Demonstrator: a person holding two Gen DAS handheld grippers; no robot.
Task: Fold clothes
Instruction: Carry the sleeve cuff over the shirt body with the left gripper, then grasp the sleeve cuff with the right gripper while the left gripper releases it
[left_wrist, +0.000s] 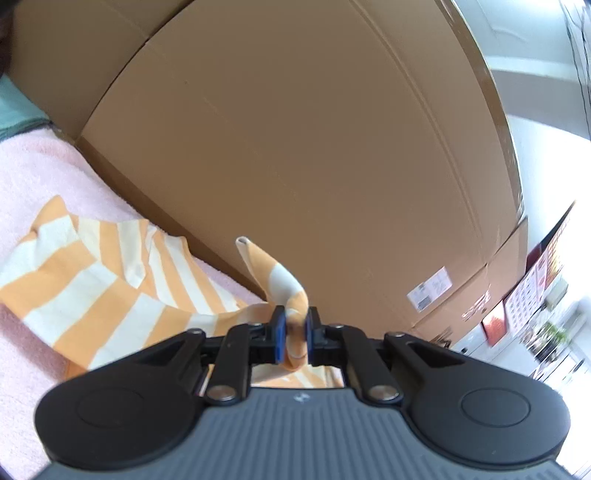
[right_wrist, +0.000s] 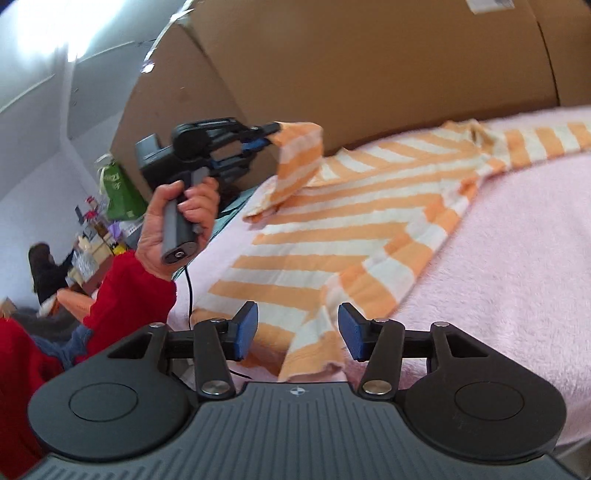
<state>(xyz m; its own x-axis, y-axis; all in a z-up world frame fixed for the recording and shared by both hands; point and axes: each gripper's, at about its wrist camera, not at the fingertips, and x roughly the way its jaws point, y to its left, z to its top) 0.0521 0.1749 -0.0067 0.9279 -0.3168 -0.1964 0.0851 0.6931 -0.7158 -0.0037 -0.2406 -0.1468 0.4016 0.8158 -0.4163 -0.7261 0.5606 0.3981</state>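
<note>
the striped shirt (right_wrist: 354, 221) lies spread on the pink blanket (right_wrist: 517, 258), orange and cream bands running from the right gripper (right_wrist: 297, 330) out toward 1 o'clock in the right wrist view. that gripper is released, its blue pads wide apart, with the shirt's near hem lying just under and between them (not gripped). the left gripper (left_wrist: 294, 334) is clenched on a fold of the shirt, a strip of cloth curling up toward 11 o'clock from its pads; in the right wrist view the same gripper sits at 10 o'clock, lifting a corner off the blanket, held by a hand (right_wrist: 181, 218) in a red sleeve (right_wrist: 125, 295). a cardboard box (left_wrist: 295, 147) stands hard against the blanket's far edge, close behind the shirt. bare blanket stretches toward 3 o'clock of the right gripper and toward 9 o'clock in the left wrist view.
</note>
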